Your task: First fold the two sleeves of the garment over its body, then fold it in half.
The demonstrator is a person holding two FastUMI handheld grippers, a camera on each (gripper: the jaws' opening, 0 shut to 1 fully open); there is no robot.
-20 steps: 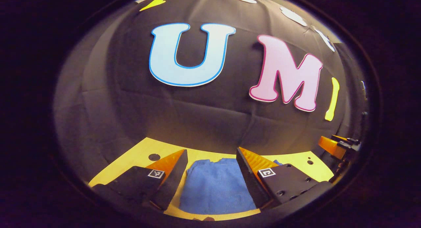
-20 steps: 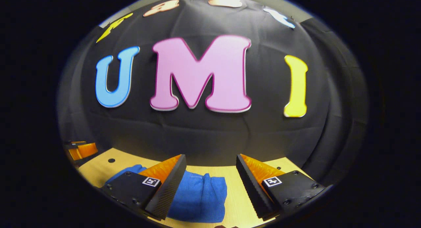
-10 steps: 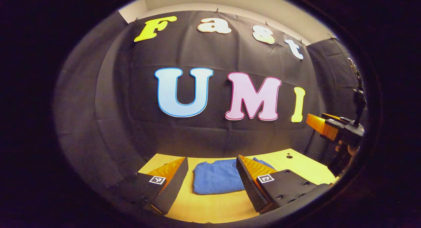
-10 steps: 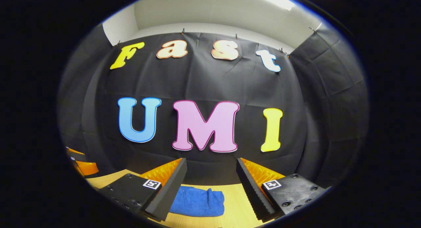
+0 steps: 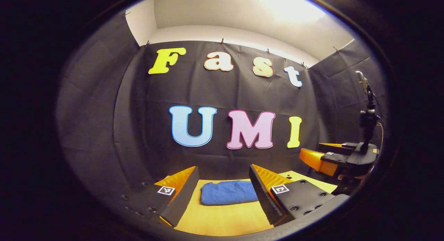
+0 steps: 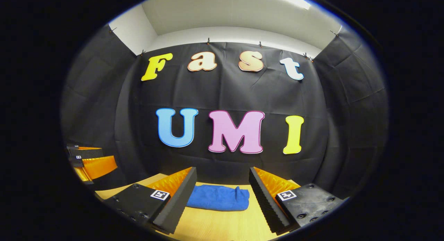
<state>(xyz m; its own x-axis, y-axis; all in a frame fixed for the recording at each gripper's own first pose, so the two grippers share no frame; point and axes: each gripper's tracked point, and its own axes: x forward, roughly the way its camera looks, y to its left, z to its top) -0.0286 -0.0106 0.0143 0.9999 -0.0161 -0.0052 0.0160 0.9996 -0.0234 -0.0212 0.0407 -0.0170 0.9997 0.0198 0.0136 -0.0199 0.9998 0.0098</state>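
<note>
1. In the left gripper view, the left gripper [image 5: 223, 176] sits at the bottom with its two black, orange-backed fingers spread wide apart and nothing between them.
2. Beyond and between those fingers, the blue knitted garment [image 5: 227, 193] lies folded into a compact bundle on the light wooden table [image 5: 222, 220], apart from both fingertips.
3. Its right end runs behind the right finger [image 5: 263, 190].
4. Farther right in this view, the right gripper [image 5: 321, 154] is held above the table's edge, well apart from the garment; its orange fingers point left, and how far they are parted cannot be told from here.
5. In the right gripper view, the left gripper shows at the far left edge as orange fingers [image 6: 99, 166] raised above the table.
6. At the bottom, the right gripper [image 6: 222, 176] has its own fingers wide apart, holding nothing.
7. The folded garment lies flat on the table between and beyond them, touching neither.
</note>
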